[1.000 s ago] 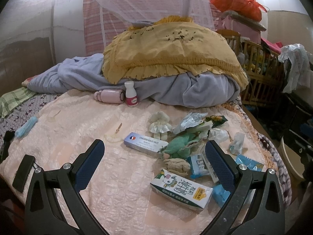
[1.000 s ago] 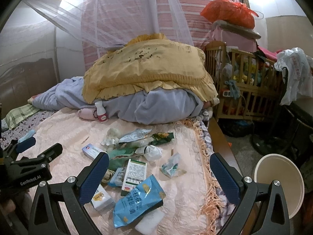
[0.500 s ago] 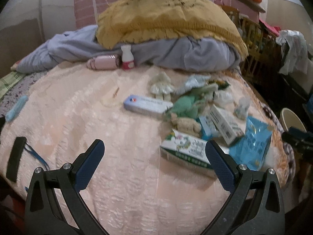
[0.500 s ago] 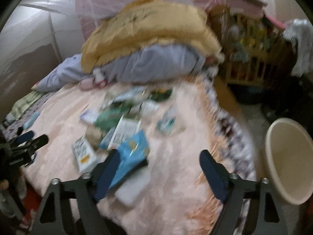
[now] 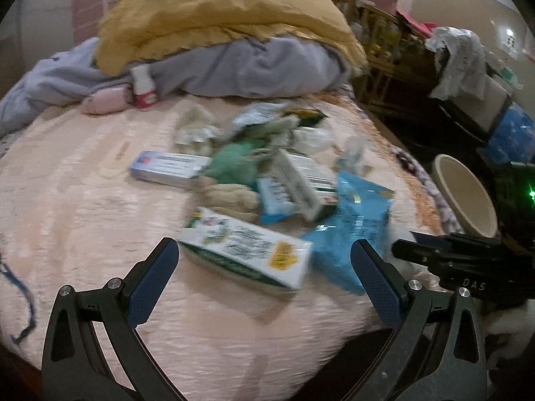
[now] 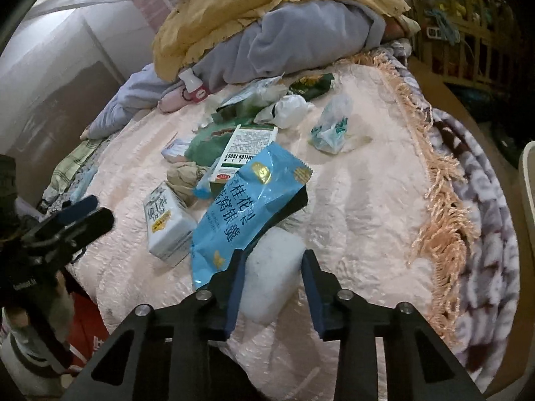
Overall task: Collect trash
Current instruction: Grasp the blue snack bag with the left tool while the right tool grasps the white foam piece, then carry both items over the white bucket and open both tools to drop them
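The right gripper [image 6: 271, 287] sits low over the near edge of the bed [image 6: 364, 220], pointing down at a white block [image 6: 272, 277] that lies straight ahead between its fingers. Its jaws are closing around the block; the left finger looks to be at the block's side, while a sliver of gap seems to remain at the right finger, so the grip is not yet firm. The block's long axis runs near to far, roughly in line with the fingers, which suits a pinch across its short width.

A blue packet [image 6: 249, 207] overlaps the block's far left corner and lies against the left finger, so the closing jaw could catch the packet's edge as well.

The left gripper [image 5: 264, 274] hangs wide open and empty, a little to the left, above a white carton [image 5: 247, 249] whose long axis runs left to right across its opening. The carton is still beyond its fingertips.

The rest of the trash is heaped farther back toward the blankets [image 6: 301, 33]. A cream bin [image 5: 464, 197] stands on the floor off the bed's right side, nearer the right gripper, so the block's carry should be short.
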`<state>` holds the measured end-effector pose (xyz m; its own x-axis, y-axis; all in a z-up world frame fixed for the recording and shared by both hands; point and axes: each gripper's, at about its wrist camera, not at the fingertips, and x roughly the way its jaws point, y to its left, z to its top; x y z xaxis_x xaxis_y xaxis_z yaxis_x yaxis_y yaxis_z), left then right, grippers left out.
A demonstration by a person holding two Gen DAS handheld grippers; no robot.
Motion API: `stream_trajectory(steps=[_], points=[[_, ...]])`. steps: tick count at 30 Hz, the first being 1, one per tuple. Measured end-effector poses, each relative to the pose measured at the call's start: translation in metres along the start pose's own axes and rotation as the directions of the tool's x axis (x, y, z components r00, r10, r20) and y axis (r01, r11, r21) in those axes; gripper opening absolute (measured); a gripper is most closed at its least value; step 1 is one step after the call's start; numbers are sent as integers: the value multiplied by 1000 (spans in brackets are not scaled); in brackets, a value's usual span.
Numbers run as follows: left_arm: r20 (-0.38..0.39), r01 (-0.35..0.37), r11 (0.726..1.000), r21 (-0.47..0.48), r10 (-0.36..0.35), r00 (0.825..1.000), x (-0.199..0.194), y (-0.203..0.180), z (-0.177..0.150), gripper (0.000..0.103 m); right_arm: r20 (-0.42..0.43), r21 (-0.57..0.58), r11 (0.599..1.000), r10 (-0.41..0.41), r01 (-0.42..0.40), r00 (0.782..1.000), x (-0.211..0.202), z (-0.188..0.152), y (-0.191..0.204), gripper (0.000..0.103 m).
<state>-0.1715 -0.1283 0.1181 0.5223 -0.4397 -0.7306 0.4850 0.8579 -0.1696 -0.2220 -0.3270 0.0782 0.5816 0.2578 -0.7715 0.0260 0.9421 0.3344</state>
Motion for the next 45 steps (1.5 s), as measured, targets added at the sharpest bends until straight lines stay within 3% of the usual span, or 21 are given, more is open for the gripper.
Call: stream_trajectory(steps=[5,11,13,15,16,19,22,26,30,33,38,45], points=[[-41,46,997,63,-44,998,20,-32,5,102,71,27,1000,-13,11,997,-31,5,-13,29],[-123,37,983,182,-14,992,56,-72,7,102,127,36,997,-67,63,990,-67,9,-32,29],[-152,13,972,234,23,988,70,-84,6,93,140,41,997,-77,72,987,-74,8,-37,29],[-195,12,964,267,42,980,84,-89,5,69,146,51,996,-76,69,986,-77,7,-42,29],[-226,24,963,270,39,973,93,-91,3,62,149,56,996,-77,70,986,-79,6,-45,29],[-227,46,969,243,11,974,96,-89,6,40,163,64,995,-84,75,983,-86,4,-53,29],[-239,105,971,216,-52,970,87,-90,13,29,183,75,994,-95,82,979,-97,2,-60,29],[-219,181,960,215,-133,967,69,-106,23,27,221,95,989,-129,110,967,-118,1,-76,29],[-217,266,944,194,-224,950,58,-130,41,27,246,131,978,-189,161,951,-140,-2,-100,29],[-200,293,931,218,-251,947,54,-158,54,27,258,158,962,-256,220,932,-158,-5,-123,29],[-210,376,894,245,-330,920,65,-221,69,27,234,242,920,-364,308,902,-180,-10,-178,29],[-249,454,854,256,-395,884,94,-305,78,28,169,317,871,-442,376,881,-178,-16,-240,29]])
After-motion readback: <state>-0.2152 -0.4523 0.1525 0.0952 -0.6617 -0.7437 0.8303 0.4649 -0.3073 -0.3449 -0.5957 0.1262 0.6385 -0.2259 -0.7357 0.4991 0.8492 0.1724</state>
